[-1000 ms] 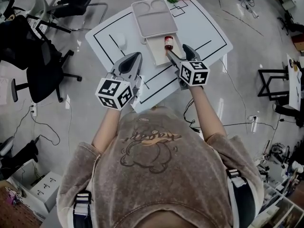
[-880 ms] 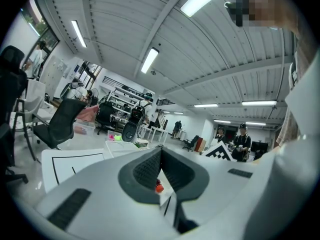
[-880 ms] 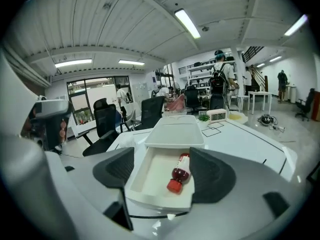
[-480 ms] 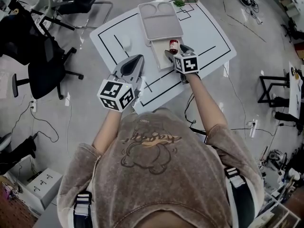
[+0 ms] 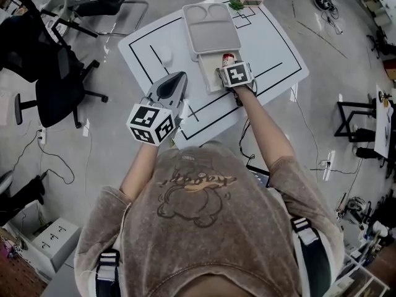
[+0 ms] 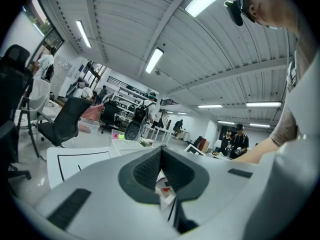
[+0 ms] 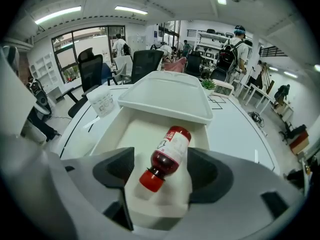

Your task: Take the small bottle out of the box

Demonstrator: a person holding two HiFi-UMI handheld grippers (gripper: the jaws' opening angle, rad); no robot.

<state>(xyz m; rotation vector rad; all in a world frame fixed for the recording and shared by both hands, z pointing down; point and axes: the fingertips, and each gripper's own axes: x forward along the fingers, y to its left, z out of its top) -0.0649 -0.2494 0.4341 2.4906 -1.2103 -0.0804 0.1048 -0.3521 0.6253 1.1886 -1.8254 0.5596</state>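
In the head view, the right tool point(image 5: 231, 70) and its marker cube point(image 5: 237, 75) cover the near end of the box point(image 5: 209, 74) and all but the far end of the small bottle point(image 5: 228, 57). The print on the bottle's label point(image 7: 174, 144) is too small to read. The left tool point(image 6: 160, 168) blocks most of the surface point(image 6: 80, 160) from its own view.
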